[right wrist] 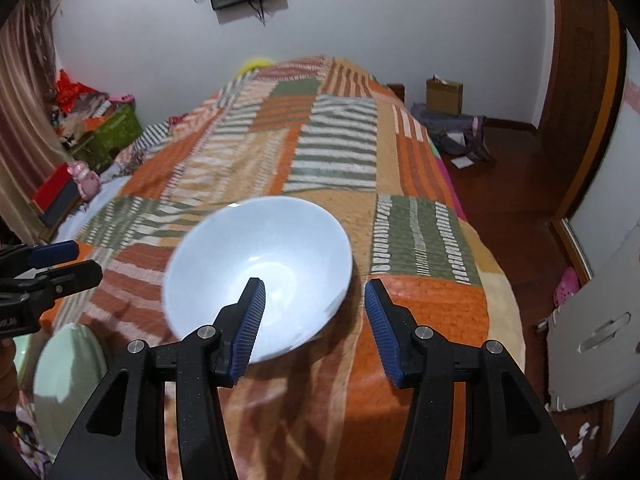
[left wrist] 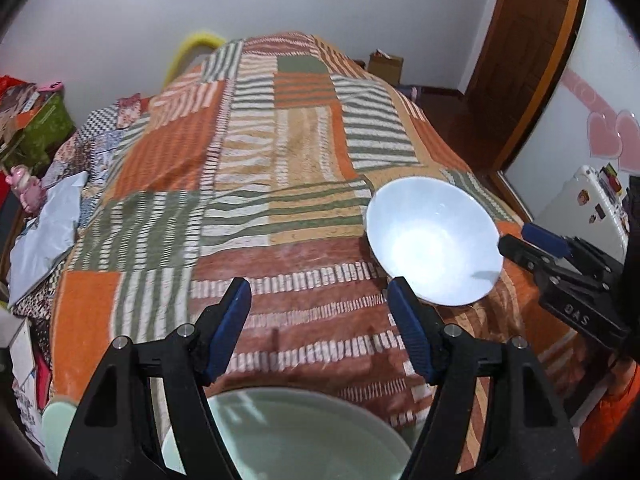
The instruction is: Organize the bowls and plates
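The white bowl [right wrist: 258, 276] sits upright on the patchwork blanket [right wrist: 440, 312] near the foot of the bed, toward its right edge. A pale green bowl [left wrist: 280, 436] lies closer in, low in the left wrist view directly beneath the left gripper [left wrist: 320, 320]; a second pale green rim [left wrist: 56, 424] shows at the far left, only partly visible.

Risks noted:
- The blanket is a soft, uneven footing. A push on the white bowl's rim is likely to tip or slide it rather than seat it between the jaws.
- The white bowl stands near the bed's right edge, with hard floor beside it. A sideways nudge from the right could send it off.
- A thin, smooth rim pinched by one wall may slip or rotate once lifted.
- The two grippers are close together; both reaching for the white bowl could bring them into collision.

Pose: the right gripper [right wrist: 314, 320] is angled downward, its jaws spread and empty. Its left pad [right wrist: 250, 328] overlaps the bowl's interior in view; contact cannot be confirmed. The left gripper is also tilted down, jaws spread wide, holding nothing, beside the white bowl's left edge.
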A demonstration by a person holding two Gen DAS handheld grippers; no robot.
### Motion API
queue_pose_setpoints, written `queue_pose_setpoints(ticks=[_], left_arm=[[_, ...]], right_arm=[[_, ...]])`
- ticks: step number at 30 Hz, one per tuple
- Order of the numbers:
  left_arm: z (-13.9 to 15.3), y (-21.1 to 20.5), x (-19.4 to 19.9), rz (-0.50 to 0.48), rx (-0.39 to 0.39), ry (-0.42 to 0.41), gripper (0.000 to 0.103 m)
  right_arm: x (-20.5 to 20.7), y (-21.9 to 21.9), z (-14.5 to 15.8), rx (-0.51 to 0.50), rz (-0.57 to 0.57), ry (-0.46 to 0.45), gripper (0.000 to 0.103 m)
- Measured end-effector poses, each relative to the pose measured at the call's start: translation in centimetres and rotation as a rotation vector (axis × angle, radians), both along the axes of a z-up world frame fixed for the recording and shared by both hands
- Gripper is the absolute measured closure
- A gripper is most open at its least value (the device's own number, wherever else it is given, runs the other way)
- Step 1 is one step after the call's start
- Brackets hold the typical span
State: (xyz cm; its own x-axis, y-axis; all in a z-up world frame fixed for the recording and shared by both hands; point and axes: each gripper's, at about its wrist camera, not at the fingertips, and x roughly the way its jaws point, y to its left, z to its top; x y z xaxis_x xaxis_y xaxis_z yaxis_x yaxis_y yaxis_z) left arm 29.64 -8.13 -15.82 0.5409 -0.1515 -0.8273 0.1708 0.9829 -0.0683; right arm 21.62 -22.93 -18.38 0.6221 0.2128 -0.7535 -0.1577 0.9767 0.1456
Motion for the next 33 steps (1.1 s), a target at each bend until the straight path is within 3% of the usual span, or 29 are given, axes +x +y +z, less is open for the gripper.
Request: queue_pose_setpoints(ticks=[3, 12, 18, 21, 25, 28, 33], left_arm=[[-1.4, -0.9, 1.3, -0.021, -0.003, 0.031, 0.033], [-3.8, -2.6, 3.7, -0.064, -0.022, 0.066, 0.033], [-5.1, -3.4, 5.1, -0.069, -0.033, 0.092, 0.034], [-6.2, -3.5, 5.8, -0.066, -0.053, 0.130, 0.045], [-7.4, -3.7, 6.1, -0.072, -0.066, 0.180, 0.066], [-7.5, -4.0, 6.0, -0.081, -0.064, 0.167, 0.076], [-7.2, -4.8, 5.4, -0.106, -0.048, 0.151, 0.079]], right_arm=[[1.0, -0.5, -0.9, 0.003, -0.002, 0.024, 0.057], [2.6, -0.6, -2.7, 0.050, 0.052, 0.098, 0.082], [2.3, -0.4, -2.7, 0.064, 0.089, 0.094, 0.082], [2.5, 0.1, -2.8, 0.060, 0.102, 0.097, 0.082], [2.6, 0.3, -2.6, 0.062, 0.112, 0.094, 0.082], [2.6, 0.5, -2.3, 0.060, 0.115, 0.088, 0.082], [2.5, 0.7, -2.1, 0.057, 0.112, 0.091, 0.082]])
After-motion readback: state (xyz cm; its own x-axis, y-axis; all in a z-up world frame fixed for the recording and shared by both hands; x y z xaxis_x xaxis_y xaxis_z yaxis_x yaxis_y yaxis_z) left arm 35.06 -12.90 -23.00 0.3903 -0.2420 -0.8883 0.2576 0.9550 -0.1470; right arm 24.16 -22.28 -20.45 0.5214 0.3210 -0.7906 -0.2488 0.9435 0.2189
